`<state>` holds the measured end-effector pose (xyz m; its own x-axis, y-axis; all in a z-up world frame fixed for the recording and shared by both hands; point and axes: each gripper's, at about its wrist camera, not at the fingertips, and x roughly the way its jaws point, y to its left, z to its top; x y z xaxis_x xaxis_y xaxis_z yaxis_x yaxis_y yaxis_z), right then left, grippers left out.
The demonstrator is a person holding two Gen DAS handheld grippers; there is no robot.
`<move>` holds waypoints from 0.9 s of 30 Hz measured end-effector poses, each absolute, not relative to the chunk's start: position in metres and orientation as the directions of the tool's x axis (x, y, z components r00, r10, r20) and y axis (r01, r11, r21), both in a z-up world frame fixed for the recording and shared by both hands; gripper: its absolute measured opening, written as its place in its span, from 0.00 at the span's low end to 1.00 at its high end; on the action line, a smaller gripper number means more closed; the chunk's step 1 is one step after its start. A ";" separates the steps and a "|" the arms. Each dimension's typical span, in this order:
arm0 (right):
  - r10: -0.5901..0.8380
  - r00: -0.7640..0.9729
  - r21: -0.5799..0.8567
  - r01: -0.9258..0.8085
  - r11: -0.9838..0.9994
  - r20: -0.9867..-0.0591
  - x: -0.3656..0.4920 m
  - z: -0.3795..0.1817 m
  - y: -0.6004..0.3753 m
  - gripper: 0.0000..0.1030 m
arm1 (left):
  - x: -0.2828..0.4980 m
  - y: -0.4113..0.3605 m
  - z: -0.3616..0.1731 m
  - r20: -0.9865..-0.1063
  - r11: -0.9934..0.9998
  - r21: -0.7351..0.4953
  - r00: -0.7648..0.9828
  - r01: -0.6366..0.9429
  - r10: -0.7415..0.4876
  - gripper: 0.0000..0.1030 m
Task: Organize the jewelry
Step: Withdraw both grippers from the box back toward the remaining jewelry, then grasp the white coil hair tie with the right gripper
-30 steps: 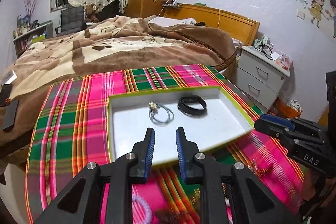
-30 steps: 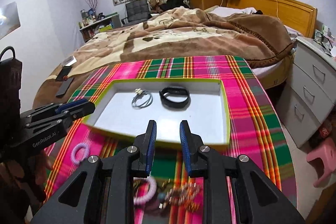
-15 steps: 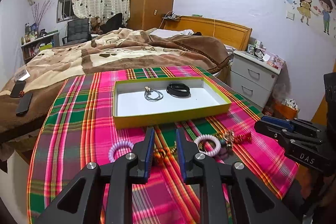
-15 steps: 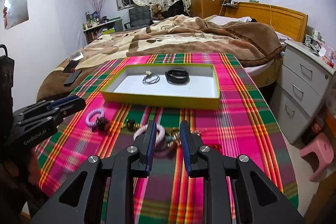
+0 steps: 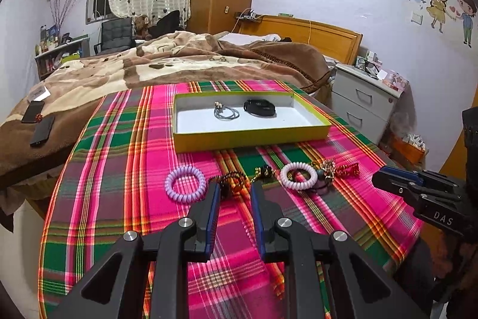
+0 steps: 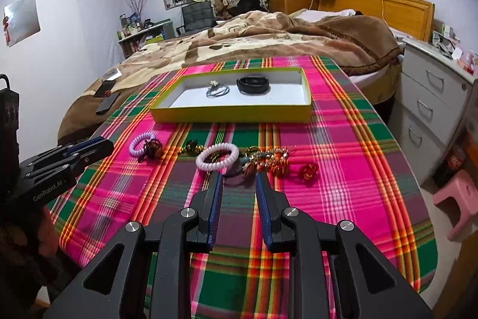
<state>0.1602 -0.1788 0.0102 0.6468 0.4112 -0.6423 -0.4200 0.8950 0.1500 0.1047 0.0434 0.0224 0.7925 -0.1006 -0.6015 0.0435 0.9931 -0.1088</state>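
A yellow-green box tray (image 5: 251, 136) (image 6: 230, 111) sits on the plaid table and holds a thin silver bracelet (image 5: 226, 111) (image 6: 218, 91) and a black band (image 5: 259, 107) (image 6: 253, 85). Loose jewelry lies in a row in front of it: a lilac coil ring (image 5: 185, 184) (image 6: 142, 143), a white coil ring (image 5: 298, 175) (image 6: 217, 156), dark bead pieces (image 5: 230, 180), gold and red chains (image 6: 270, 162). My left gripper (image 5: 235, 189) is open and empty just behind the bead pieces. My right gripper (image 6: 238, 178) is open and empty behind the white coil ring.
The plaid cloth (image 5: 119, 169) covers a round table; its edge curves close on both sides. A bed (image 5: 179, 59) lies behind, with phones (image 5: 41, 127) on it. A white nightstand (image 5: 367, 97) stands at right and a pink stool (image 6: 457, 199) on the floor.
Both grippers have pulled back from over the tray toward the table's near edge. The loose jewelry row has come fully into view in front of them. Both stay open.
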 end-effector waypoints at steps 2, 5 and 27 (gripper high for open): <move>0.411 0.641 0.153 -0.419 0.895 -0.648 0.161 0.008 -0.178 0.23 | 0.105 0.045 0.019 -0.609 0.993 -0.113 0.786 0.046 -0.106 0.20; 0.414 0.631 0.159 -0.421 0.893 -0.656 0.162 0.004 -0.176 0.23 | 0.107 0.047 0.015 -0.619 0.991 -0.123 0.777 0.047 -0.114 0.20; 0.456 0.505 0.265 -0.405 0.875 -0.733 0.212 -0.025 -0.138 0.23 | 0.161 0.058 -0.006 -0.679 0.986 -0.143 0.716 0.088 -0.163 0.20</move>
<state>0.2119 -0.1384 -0.0251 0.5049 0.4562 -0.7328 -0.4053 0.8748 0.2654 0.1614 0.0579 -0.0057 0.7163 -0.1627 -0.6785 0.0884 0.9858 -0.1430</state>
